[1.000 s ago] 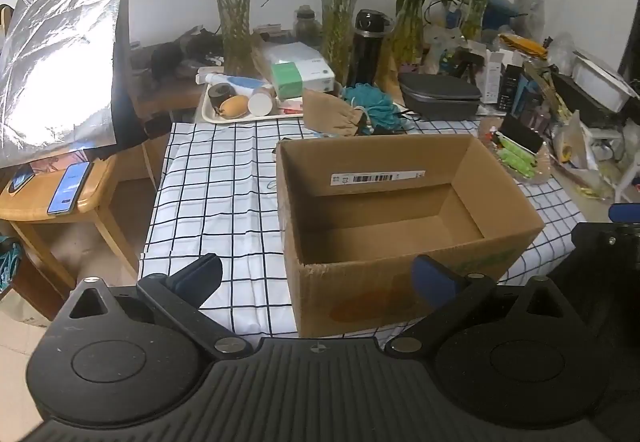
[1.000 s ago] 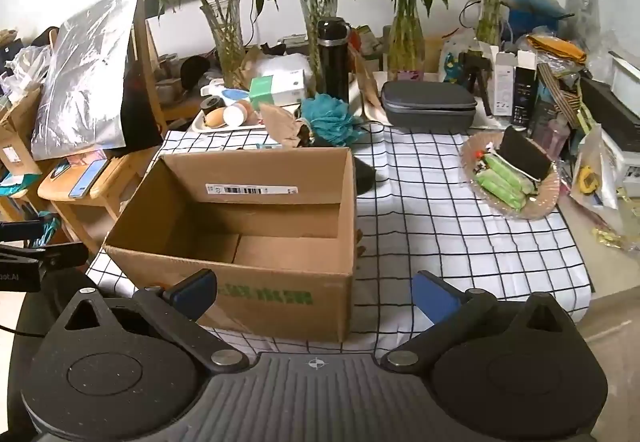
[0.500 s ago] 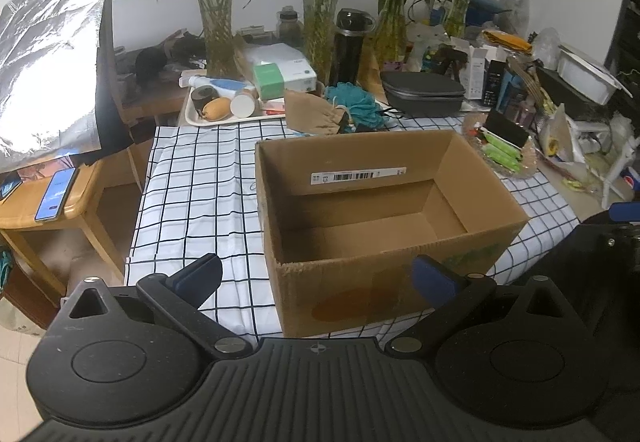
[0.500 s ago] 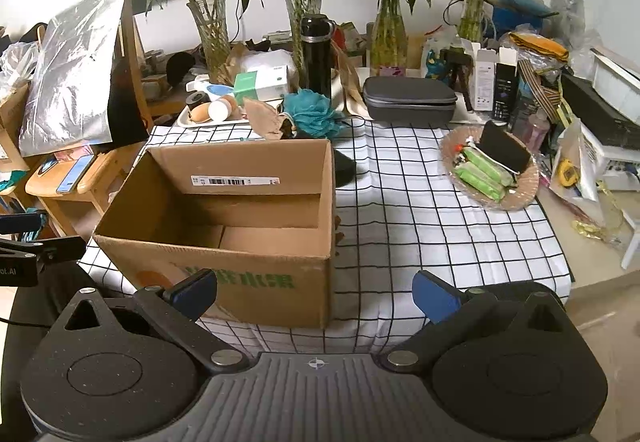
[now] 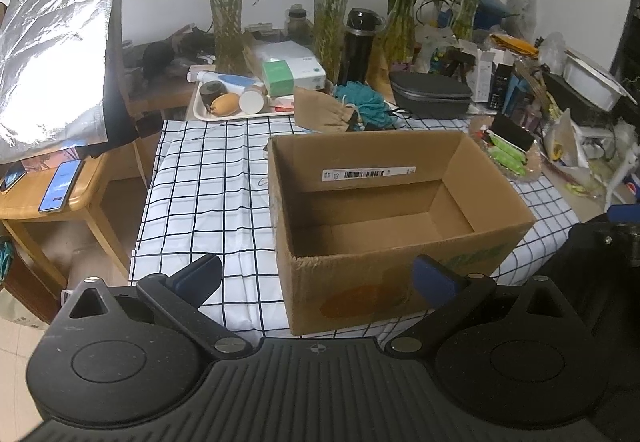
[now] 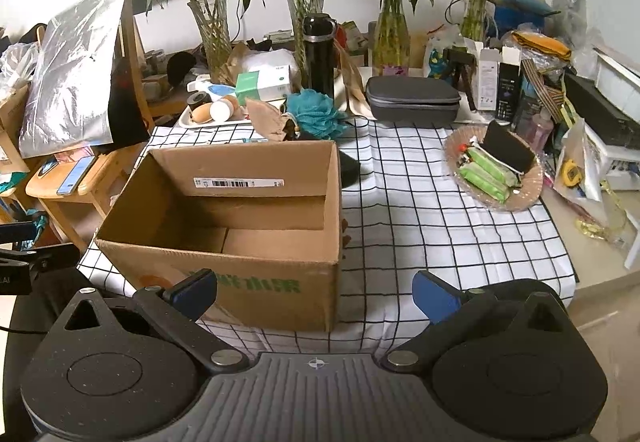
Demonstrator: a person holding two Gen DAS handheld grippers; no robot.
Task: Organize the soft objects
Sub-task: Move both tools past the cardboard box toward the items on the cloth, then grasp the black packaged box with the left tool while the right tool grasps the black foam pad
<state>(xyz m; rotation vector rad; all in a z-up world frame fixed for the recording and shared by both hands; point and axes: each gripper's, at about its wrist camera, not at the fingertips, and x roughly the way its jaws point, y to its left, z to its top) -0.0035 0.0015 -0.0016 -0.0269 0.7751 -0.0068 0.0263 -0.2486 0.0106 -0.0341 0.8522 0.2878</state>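
Looking, left wrist: my left gripper (image 5: 318, 278) hangs with fingers spread wide, nothing between them.
Box: the cardboard box (image 5: 394, 220) stands open and bare inside, just ahead of my fingers, a barcode label on its far inner wall.
Surface: a white cloth (image 5: 208, 178) with a black grid covers the table.
Soft things: a teal pouf (image 5: 366, 104) and a brown pouch (image 5: 322, 114) lie touching each other behind the box, outside it.
Room: a white tray (image 5: 240, 110) of small items sits beyond the cloth; a foil sheet (image 5: 56, 70) leans at left over a wooden stool (image 5: 52, 202) with a phone on it.
Looking, right wrist: my right gripper (image 6: 316, 290) is likewise spread and empty.
Surface: the box (image 6: 240, 222) sits on the cloth's left part; bare grid (image 6: 420, 210) stretches to its right.
Soft things: pouf (image 6: 316, 114) and pouch (image 6: 268, 118) lie past the box's far edge.
Room: a plate (image 6: 524, 198) of green packets lies at right, a grey case (image 6: 414, 104) at the back, bamboo in glass vases (image 6: 212, 38) along the wall.
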